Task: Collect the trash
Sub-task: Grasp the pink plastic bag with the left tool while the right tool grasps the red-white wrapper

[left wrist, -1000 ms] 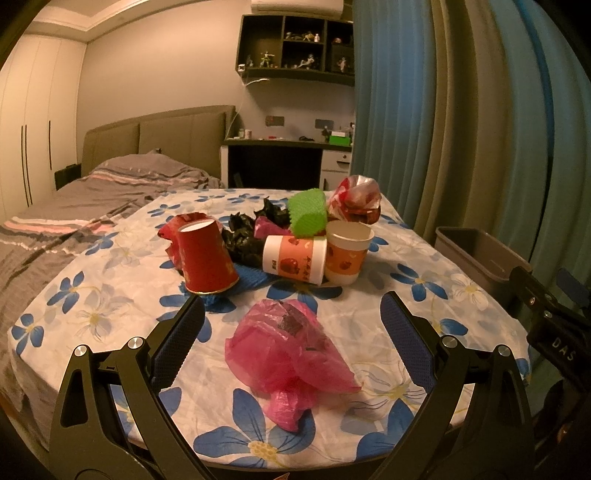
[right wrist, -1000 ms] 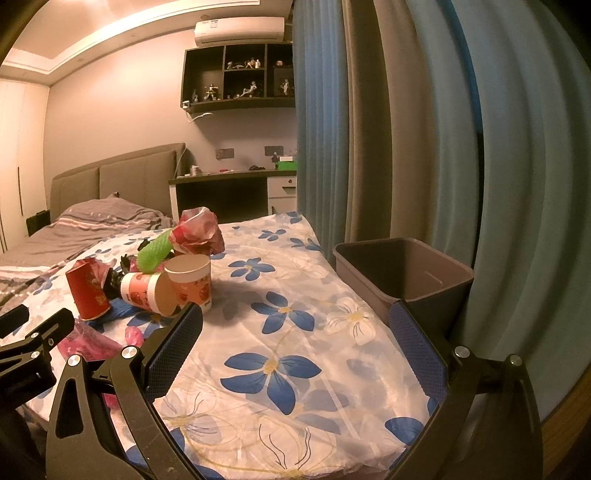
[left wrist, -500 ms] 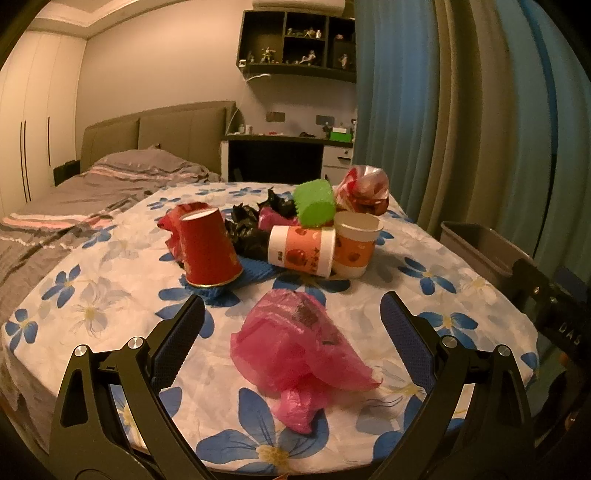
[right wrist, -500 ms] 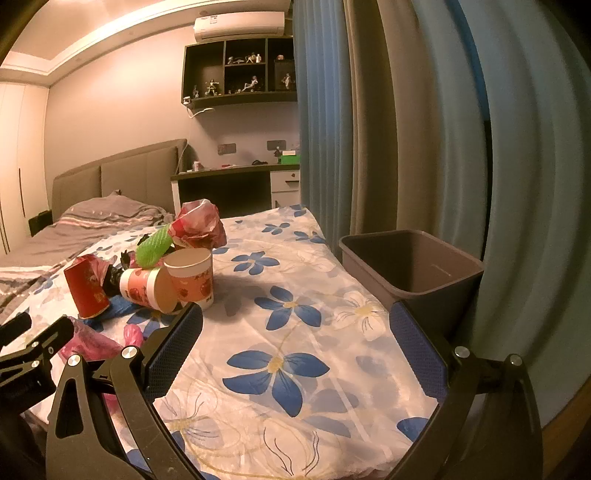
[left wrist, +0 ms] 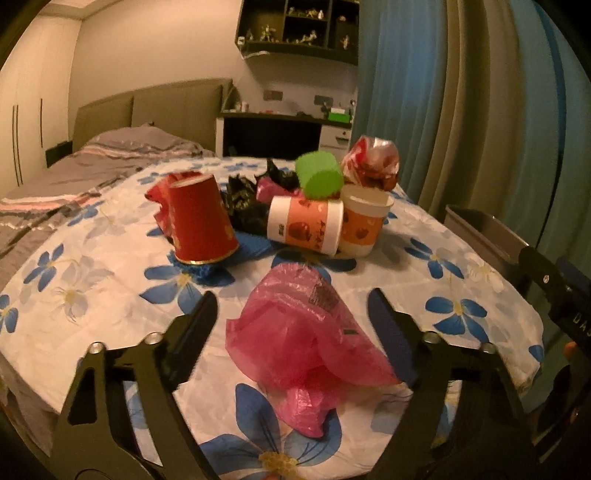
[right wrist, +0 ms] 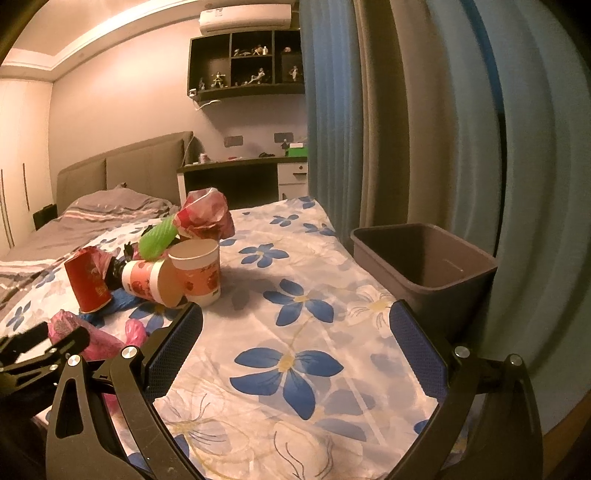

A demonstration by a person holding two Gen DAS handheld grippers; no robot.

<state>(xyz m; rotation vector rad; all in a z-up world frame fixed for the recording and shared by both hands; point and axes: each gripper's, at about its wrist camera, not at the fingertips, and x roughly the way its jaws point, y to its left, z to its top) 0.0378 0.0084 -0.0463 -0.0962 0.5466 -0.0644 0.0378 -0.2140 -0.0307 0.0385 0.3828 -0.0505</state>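
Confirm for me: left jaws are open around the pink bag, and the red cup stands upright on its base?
Not quite. The red cup is upside down, rim on the cloth, as the left wrist view shows. The left gripper is indeed open around the pink bag.

A lived-in bedroom at home.

A bed [left wrist: 122, 155] with a padded headboard [left wrist: 147, 107] marks it: just beside the headboard stands a desk [right wrist: 240, 173], above the desk a wall shelf [right wrist: 247, 70] of figurines and an air conditioner [right wrist: 245, 16], with wardrobe doors [left wrist: 22, 136] on the bed's far side and curtains [right wrist: 406, 129] near the desk.
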